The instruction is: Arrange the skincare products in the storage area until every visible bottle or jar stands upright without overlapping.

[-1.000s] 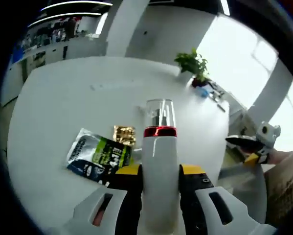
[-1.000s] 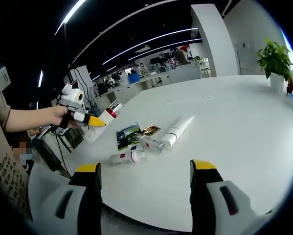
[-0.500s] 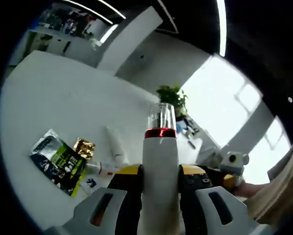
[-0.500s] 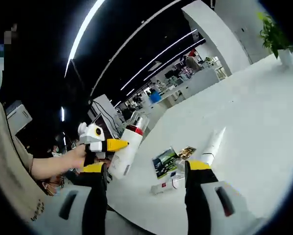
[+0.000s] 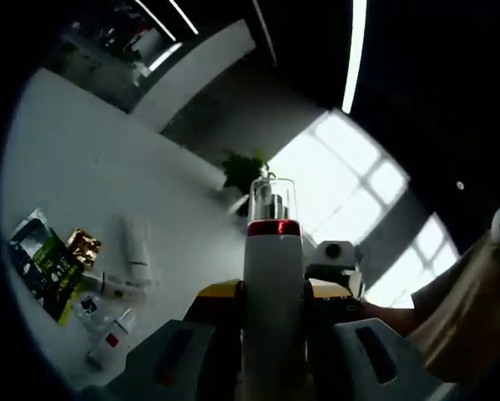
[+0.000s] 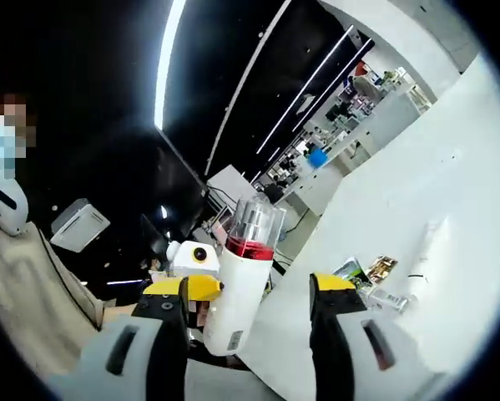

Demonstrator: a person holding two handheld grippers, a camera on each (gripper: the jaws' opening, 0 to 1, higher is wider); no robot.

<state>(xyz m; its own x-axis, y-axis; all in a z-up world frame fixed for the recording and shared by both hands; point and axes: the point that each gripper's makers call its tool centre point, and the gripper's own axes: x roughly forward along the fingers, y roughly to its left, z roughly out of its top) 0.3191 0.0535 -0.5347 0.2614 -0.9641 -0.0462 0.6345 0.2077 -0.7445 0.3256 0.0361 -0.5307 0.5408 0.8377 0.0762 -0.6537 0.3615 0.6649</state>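
My left gripper (image 5: 270, 334) clamps the white pump bottle (image 5: 272, 292) at mid-body, held up off the tabletop (image 5: 83, 167); my right gripper (image 6: 250, 334) stands wide, holding nothing. Rigid, smooth plastic, likely light and slippery, clear cap loose-looking, so hold the body. Its base is hidden between the jaws; other tubes (image 5: 135, 251) lie flat, labels unreadable

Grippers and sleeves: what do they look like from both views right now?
The left gripper and the right gripper are alike: pale grey moulded jaws with dark slots and yellow-capped black tips. The person's beige sleeve is loose, short fabric.
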